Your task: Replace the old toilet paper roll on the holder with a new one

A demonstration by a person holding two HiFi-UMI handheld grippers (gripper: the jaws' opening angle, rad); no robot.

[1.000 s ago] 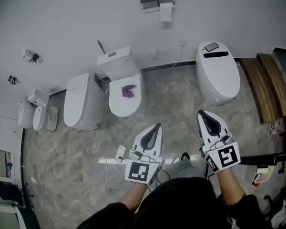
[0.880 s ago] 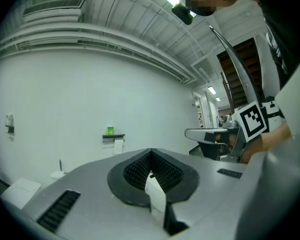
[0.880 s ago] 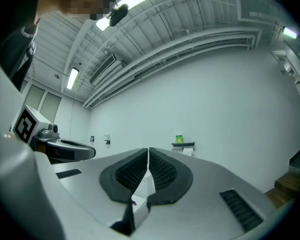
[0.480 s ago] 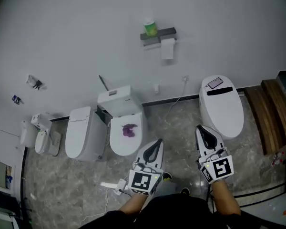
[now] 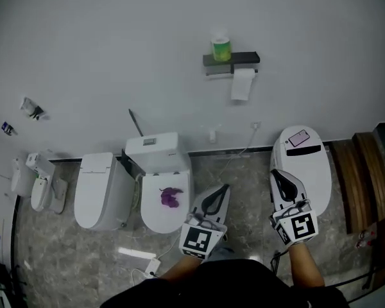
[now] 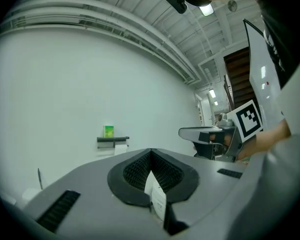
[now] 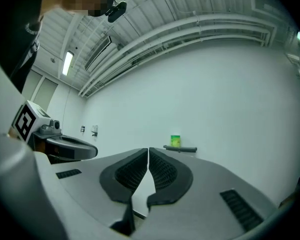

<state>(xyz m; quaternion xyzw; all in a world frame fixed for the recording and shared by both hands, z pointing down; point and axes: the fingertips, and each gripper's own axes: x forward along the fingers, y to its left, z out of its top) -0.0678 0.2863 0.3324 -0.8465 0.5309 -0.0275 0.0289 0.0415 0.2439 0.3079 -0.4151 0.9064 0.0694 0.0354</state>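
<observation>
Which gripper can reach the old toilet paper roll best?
Probably the left gripper: it lines up better with the holder than the right gripper. Both are shut, empty and far away.

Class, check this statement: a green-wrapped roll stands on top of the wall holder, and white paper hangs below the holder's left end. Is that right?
Not quite. The head view shows the white paper hanging below the right end of the wall holder, not the left. The green-wrapped roll does stand on top of the holder.
</observation>
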